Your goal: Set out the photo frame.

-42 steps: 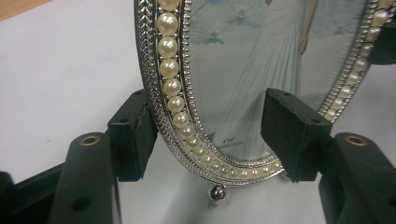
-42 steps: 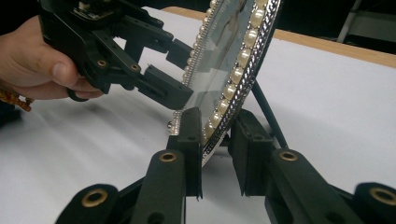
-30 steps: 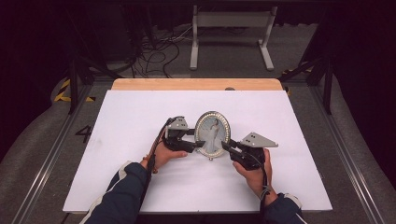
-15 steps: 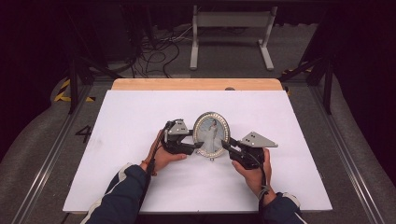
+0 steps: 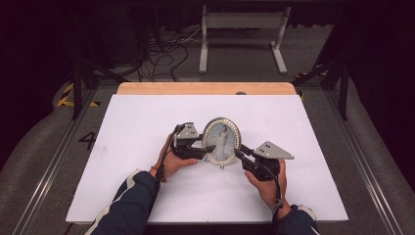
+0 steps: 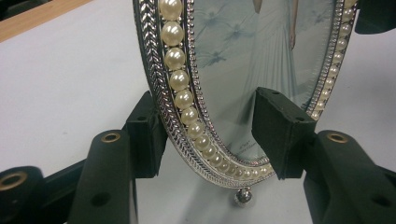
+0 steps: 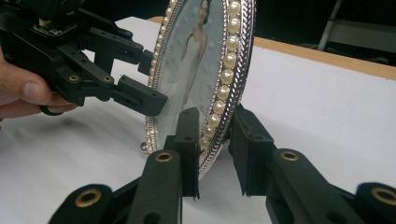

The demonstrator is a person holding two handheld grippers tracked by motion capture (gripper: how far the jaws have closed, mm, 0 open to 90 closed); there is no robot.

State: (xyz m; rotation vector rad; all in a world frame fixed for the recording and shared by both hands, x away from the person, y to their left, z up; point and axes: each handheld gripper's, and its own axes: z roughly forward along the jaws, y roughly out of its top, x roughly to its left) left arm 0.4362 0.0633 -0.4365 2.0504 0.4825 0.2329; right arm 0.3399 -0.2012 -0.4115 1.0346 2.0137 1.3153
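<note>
Black jaws of the left gripper (image 5: 208,148) straddle the lower left rim of an oval picture frame (image 5: 222,141): in the left gripper view one pad lies behind the silver, pearl-studded rim and the other stands before the glass, the gap between them wider than the rim, so whether they truly clamp it cannot be told. The right gripper (image 5: 238,152) meets the lower right rim of the same frame; in the right gripper view its jaws bracket the rim closely, one pad at the glass side and one at the back, nearly closed upon it.

The frame (image 6: 243,70) stands upright near the middle of the white table (image 5: 147,117), tilted slightly back, with a small silver ball foot (image 6: 243,196) just above the surface. It holds a picture of a figure in a long pale dress (image 7: 189,56).

The left hand (image 5: 171,161) grips its tool from below and behind, forearm in a dark sleeve (image 5: 132,205) entering from the lower left. The right hand (image 5: 266,183) holds its tool with the grey plate (image 5: 273,150) uppermost, wrist angled inward towards the frame. A wooden strip (image 5: 205,88) borders the far table edge.
</note>
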